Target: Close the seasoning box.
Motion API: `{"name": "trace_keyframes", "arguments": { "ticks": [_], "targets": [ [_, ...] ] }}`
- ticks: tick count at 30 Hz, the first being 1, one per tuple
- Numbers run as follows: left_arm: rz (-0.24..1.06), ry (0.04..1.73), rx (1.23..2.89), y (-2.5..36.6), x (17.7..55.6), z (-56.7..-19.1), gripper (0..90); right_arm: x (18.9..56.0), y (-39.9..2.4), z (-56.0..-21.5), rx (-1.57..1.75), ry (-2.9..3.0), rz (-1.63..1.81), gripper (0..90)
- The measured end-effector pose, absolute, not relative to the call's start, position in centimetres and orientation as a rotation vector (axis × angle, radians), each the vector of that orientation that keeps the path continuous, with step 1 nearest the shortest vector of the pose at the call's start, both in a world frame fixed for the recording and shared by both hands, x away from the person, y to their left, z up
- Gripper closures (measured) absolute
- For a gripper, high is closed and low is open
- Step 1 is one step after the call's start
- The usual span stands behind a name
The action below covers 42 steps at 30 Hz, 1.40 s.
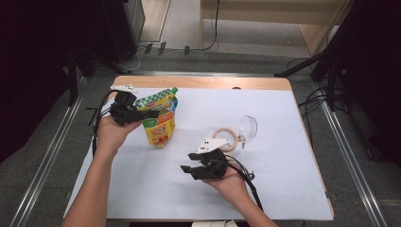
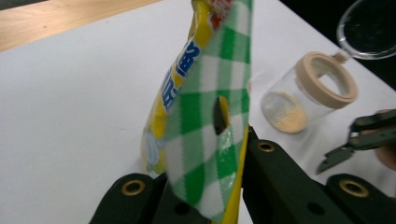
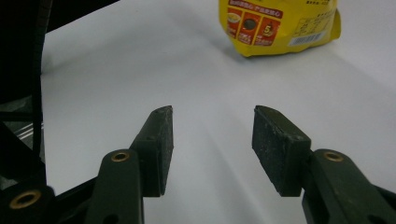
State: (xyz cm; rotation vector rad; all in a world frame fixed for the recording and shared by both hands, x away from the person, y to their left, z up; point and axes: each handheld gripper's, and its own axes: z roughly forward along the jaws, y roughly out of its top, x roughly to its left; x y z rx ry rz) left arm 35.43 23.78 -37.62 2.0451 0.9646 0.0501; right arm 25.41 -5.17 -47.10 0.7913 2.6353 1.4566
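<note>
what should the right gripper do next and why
Probably reach over to the pouch and take hold of its free top corner. The left gripper is shut on the pouch's checked top edge, the right gripper is open with nothing between its jaws, and the jar stands open, lid back.

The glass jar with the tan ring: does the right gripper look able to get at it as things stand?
Probably yes. The right gripper is open and empty, the jar lies just beyond that hand on the white mat with nothing between, though the jaws point away, toward the pouch.
</note>
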Motion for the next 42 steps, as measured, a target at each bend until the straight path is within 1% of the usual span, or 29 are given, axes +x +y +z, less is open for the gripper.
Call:
{"name": "trace_keyframes", "arguments": {
  "ticks": [6, 16, 22, 28, 31, 33, 34, 35, 37, 39, 42],
  "targets": [
    [0.014, 0.887, 2.047, 22.7, 34.2, -35.4, 90.0, 25.3, -5.2, -47.7, 0.786, 2.603, 1.45, 48.8],
    [-0.045, 0.793, 2.087, 21.1, 31.5, -33.1, 90.0, 25.6, -5.0, -48.7, 0.831, 2.563, 1.437, 52.5],
    [-0.055, 0.749, 2.108, 20.0, 29.6, -31.7, 90.0, 25.9, -4.7, -49.4, 0.864, 2.554, 1.43, 58.1],
    [-0.122, 0.683, 2.105, 19.0, 28.2, -30.8, 90.0, 26.2, -4.6, -49.7, 0.921, 2.491, 1.458, 63.1],
    [-0.155, 0.655, 2.104, 18.4, 27.7, -30.5, 90.0, 26.3, -4.7, -49.8, 0.94, 2.46, 1.465, 63.3],
    [-0.181, 0.666, 2.104, 18.1, 27.9, -30.8, 90.0, 26.2, -4.9, -49.6, 0.914, 2.422, 1.523, 63.7],
    [-0.206, 0.675, 2.082, 18.1, 28.1, -31.1, 90.0, 25.9, -4.8, -49.4, 0.889, 2.414, 1.52, 65.8],
    [-0.204, 0.681, 2.079, 18.2, 28.2, -31.2, 90.0, 25.5, -4.6, -49.3, 0.851, 2.393, 1.5, 67.3],
    [-0.184, 0.711, 2.07, 18.3, 28.5, -31.4, 90.0, 25.1, -4.6, -49.3, 0.797, 2.391, 1.495, 67.4],
    [-0.198, 0.722, 2.046, 18.4, 28.6, -31.6, 89.8, 24.6, -4.3, -49.3, 0.762, 2.411, 1.512, 67.0],
    [-0.153, 0.747, 2.044, 18.0, 28.7, -31.7, 88.0, 23.8, -3.9, -49.1, 0.686, 2.415, 1.517, 65.7]
  ]
}}
